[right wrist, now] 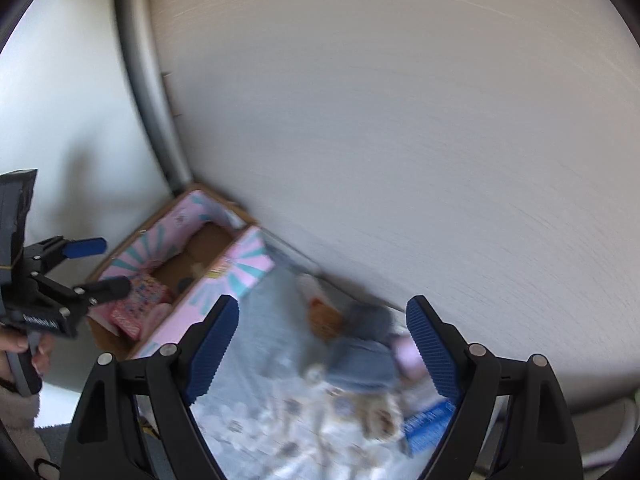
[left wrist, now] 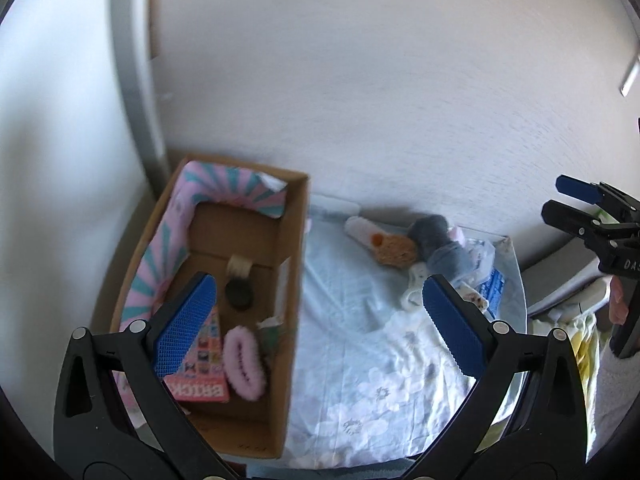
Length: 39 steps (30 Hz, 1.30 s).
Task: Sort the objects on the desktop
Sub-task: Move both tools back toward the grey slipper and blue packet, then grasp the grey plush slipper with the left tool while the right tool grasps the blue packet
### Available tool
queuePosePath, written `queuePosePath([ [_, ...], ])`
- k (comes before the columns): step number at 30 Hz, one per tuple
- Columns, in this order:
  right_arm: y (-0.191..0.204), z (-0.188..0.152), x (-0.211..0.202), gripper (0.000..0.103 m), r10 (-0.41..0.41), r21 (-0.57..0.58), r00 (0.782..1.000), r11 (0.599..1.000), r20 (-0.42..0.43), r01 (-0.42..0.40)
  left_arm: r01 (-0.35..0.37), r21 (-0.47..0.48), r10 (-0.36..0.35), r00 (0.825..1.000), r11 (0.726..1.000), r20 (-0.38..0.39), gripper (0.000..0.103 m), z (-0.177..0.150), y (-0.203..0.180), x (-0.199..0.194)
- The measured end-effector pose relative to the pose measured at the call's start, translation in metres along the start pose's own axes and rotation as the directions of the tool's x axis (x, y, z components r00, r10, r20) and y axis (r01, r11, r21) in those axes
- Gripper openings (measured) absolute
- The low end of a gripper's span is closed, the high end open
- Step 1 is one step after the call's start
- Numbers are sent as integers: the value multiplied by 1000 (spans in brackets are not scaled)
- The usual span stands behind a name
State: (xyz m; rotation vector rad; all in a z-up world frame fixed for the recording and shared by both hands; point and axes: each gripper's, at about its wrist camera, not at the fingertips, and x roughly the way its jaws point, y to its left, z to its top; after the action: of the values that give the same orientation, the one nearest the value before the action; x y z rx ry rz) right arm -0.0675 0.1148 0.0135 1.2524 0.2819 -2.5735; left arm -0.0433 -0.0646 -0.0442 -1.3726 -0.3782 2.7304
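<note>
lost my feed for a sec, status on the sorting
Left gripper open, empty, over the box edge. Right gripper open, empty, above the pile of soft toys. Cardboard box holds a pink scrunchie and booklet. Nothing blocking.

**Both tongs spread wide, nothing gripped**

The left tongs [left wrist: 318,320] point steeply down, their blue-padded jaws standing well apart with nothing between the pads [left wrist: 186,326]. The right tongs [right wrist: 322,350] tilt down likewise, jaws spread wide and empty; their view is blurred. Each pair shows at the edge of the other's view. A hand [right wrist: 24,354] grips the handle of the left tongs, a pale fuzzy sleeve [right wrist: 18,412] below it.
</note>
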Motion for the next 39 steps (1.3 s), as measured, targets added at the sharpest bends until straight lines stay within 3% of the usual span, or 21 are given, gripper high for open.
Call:
queuePosePath([
  [6, -70, -36, -17, 83, -66, 126, 998, 990, -14, 67, 49, 80, -48, 999, 996, -22, 103, 6, -41, 19],
  [16, -131, -102, 5, 83, -92, 216, 991, 970, -100, 112, 134, 145, -114, 984, 980, -135, 103, -4, -106, 79],
  [20, -139, -133, 29, 83, -66, 180, 987, 979, -143, 92, 156, 145, -130, 976, 977, -175, 102, -4, -130, 108],
  [23, -143, -159, 56, 83, 13, 252, 979, 967, -203, 40, 158, 122, -131, 970, 980, -205, 102, -2, -145, 134],
  [26, -147, -180, 77, 83, 76, 397, 972, 917, -223, 19, 148, 98, -125, 968, 984, -216, 99, 1, -156, 156],
  [30, -149, -194, 108, 83, 20, 573, 959, 806, -281, 151, 106, 65, -87, 967, 992, -240, 95, 3, -168, 187],
  [34, -142, -194, 129, 83, -50, 635, 946, 730, -319, 253, 81, 29, -71, 964, 996, -257, 95, 3, -173, 208],
  [39, -140, -197, 148, 83, -142, 643, 907, 662, -397, 385, 43, 14, -37, 962, 999, -269, 95, 2, -176, 229],
])
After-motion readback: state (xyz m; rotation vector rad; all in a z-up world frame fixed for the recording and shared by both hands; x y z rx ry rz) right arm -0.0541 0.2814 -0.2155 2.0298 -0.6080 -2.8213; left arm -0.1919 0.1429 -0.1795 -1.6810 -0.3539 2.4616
